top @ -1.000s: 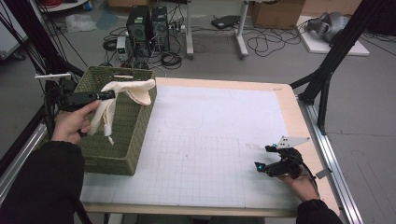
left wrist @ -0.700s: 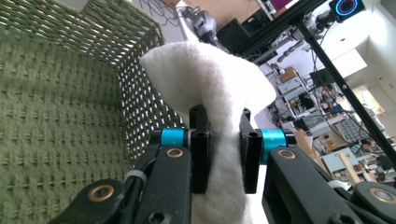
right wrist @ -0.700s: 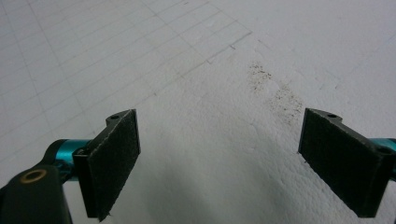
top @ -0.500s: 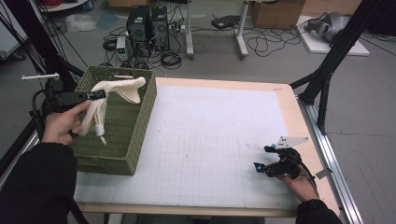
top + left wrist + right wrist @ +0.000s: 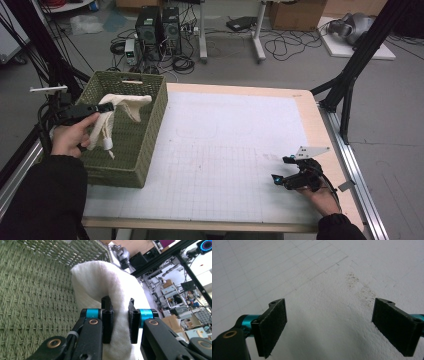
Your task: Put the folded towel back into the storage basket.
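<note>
The left gripper (image 5: 97,107) is seen at the left of the high view, held in a hand (image 5: 70,137) that comes out of a dark sleeve (image 5: 47,197) at the lower left. Its jaws are closed on a white cloth (image 5: 120,102); in the left gripper view the cloth (image 5: 105,290) is pinched between the two black pads (image 5: 107,322) at the lower middle of the frame, and a fold of it rises above them toward the upper middle. In the high view, part of the cloth is draped level to the right of the jaws and part hangs down beside the hand, with a small tag at its lower end. The cloth is held over a green woven basket (image 5: 145,135), which stands on the left part of the table (image 5: 305,107). The basket's weave (image 5: 32,297) is spread across the left half of the left gripper view.

The right gripper (image 5: 295,175) is seen at the lower right of the high view, just above a white gridded mat (image 5: 225,145) that covers most of the table, and is held by a hand (image 5: 322,197). Its jaws stand wide apart, and nothing is held between them: in the right gripper view one pad (image 5: 273,326) is at the lower left and the other at the lower right, with the bare mat (image 5: 317,277) between them. A faint dark smudge (image 5: 359,288) is seen on the mat at the middle right of that view.

Beyond the table, at the top of the high view, computer cases (image 5: 160,27) and cables are seen on the floor.
</note>
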Tool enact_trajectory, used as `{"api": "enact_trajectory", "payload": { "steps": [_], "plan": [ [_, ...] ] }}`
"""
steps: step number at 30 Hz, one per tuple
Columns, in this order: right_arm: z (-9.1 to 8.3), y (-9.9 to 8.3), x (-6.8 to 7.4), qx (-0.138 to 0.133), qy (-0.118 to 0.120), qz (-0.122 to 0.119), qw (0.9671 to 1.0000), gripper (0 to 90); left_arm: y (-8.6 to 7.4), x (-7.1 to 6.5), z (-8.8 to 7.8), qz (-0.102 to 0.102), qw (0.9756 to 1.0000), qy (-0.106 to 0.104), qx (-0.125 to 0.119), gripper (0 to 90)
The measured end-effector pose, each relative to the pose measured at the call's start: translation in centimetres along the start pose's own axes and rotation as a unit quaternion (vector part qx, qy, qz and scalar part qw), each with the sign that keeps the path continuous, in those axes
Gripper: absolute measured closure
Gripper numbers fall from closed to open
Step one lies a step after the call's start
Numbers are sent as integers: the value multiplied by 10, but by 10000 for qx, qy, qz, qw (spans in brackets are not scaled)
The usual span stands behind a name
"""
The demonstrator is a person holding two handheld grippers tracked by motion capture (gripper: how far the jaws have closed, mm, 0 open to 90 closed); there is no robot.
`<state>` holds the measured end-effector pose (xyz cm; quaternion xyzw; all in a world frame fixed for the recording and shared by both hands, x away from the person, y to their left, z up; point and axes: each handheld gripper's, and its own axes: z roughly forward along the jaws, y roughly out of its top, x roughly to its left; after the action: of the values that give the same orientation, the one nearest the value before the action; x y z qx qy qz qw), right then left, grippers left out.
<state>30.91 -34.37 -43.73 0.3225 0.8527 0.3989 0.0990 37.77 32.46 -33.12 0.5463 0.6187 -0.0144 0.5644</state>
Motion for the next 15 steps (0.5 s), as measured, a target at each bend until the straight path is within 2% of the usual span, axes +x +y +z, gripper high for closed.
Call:
{"api": "enact_trajectory", "payload": {
  "steps": [7, 15],
  "plan": [
    [0, 0, 0, -12, -15, -11, 10000, 118, -7, 7, 12, -36, 9998, 176, 131, 794],
    [1, 0, 0, 20, 17, -29, 10000, 119, -9, 8, 20, -42, 9995, 262, 172, 794]
  ]
}}
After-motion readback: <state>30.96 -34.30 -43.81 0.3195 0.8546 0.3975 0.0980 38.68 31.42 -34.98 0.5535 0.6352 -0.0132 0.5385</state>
